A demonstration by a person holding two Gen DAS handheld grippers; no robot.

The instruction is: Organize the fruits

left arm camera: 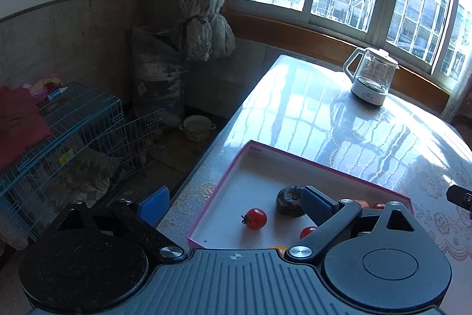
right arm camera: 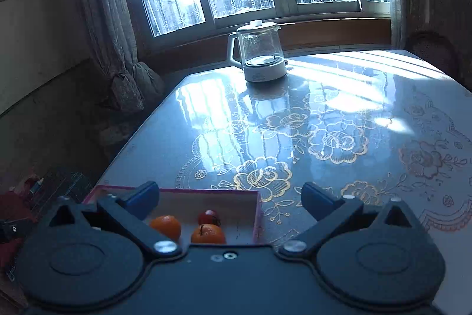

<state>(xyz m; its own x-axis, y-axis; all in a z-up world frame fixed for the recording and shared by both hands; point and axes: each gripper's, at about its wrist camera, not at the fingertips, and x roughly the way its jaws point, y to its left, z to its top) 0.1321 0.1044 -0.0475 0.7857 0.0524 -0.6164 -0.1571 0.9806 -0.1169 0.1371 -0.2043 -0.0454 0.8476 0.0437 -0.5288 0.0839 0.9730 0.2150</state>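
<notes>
A: Left gripper [left arm camera: 234, 204] and right gripper [right arm camera: 230, 198] both have their blue fingers spread wide with nothing between them, and both hover over the near end of the pink-edged box [left arm camera: 324, 164].

B: What's in the box?

A: In the left wrist view, a cherry tomato [left arm camera: 255, 218] lies on the white floor just beside a dark wrinkled fruit [left arm camera: 290, 201]. A second tomato [left arm camera: 307, 231] is half hidden by the finger linkage, and something orange sits below it, mostly cut off. The right wrist view shows two oranges [right arm camera: 165, 226] and a small red fruit [right arm camera: 209, 217] near the box's right wall.

B: Room around it?

A: The box lies close to the table's left edge [left arm camera: 203, 164]. Beyond it the glossy floral tabletop stretches to a glass kettle [right arm camera: 259, 50] near the window, well apart.
</notes>
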